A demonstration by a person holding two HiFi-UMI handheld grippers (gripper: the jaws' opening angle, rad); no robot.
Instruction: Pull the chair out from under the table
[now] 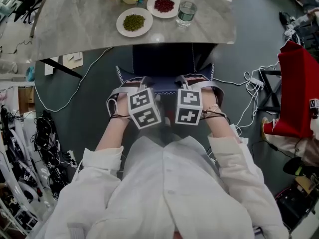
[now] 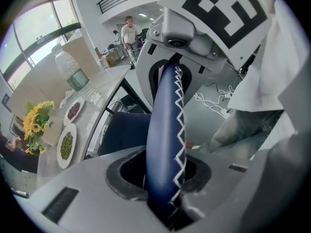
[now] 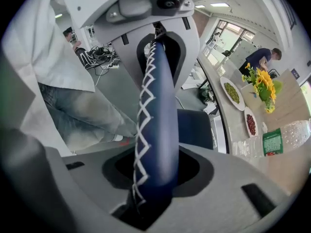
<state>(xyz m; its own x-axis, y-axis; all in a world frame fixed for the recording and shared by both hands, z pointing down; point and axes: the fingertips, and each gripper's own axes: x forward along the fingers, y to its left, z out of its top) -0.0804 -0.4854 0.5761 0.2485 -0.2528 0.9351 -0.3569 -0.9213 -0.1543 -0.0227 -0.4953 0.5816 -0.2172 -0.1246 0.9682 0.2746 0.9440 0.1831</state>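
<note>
Left claw (image 1: 133, 82), right claw (image 1: 192, 79), both clamped

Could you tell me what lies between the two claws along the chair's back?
Only the chair back: in the left gripper view its bare blue, white-stitched top edge runs from the left claw to the right claw; both grip it.

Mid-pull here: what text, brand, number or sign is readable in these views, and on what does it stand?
Nothing can be read for certain in any view.
Bottle, green label: print too small and blurred to read.
Marker cubes: black-and-white square patterns, no letters.
Tag at the right edge of the head view: too small to read.
</note>
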